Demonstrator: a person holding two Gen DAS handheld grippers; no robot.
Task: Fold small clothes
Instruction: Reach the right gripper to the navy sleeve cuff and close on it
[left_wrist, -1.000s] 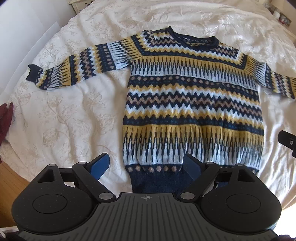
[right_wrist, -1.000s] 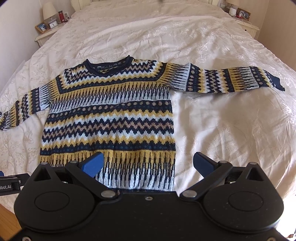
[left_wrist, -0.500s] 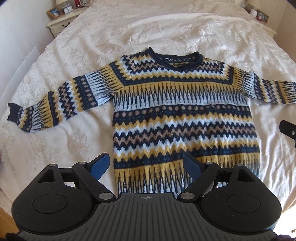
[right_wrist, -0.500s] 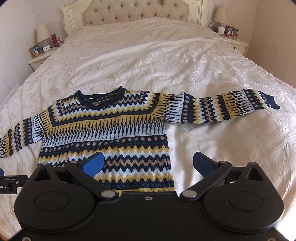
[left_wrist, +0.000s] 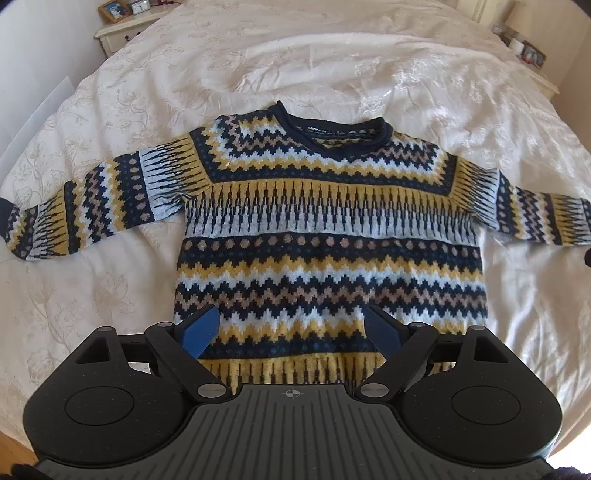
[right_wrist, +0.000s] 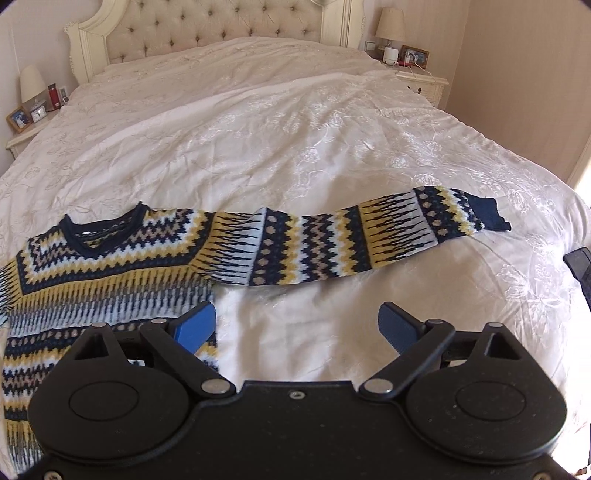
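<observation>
The left gripper (left_wrist: 291, 330) is held with its jaws spread wide, nothing pinched between them; its blue pads (left_wrist: 201, 330) are seen above the lower body of the patterned sweater (left_wrist: 328, 236), though whether they touch the knit cannot be told. The right gripper (right_wrist: 297, 326) is likewise spread wide and empty, its left pad set over the sweater's side edge and its right pad over bare bedspread (right_wrist: 295, 122).

The sweater is laid flat and face up on the white embroidered bedspread, neckline pointed toward the tufted headboard (right_wrist: 214, 33). Both sleeves are stretched out sideways; the one seen in the right wrist view (right_wrist: 362, 236) is extended fully, ending in a navy cuff. A nightstand with a lamp (right_wrist: 389, 26) is placed at each side of the headboard.
</observation>
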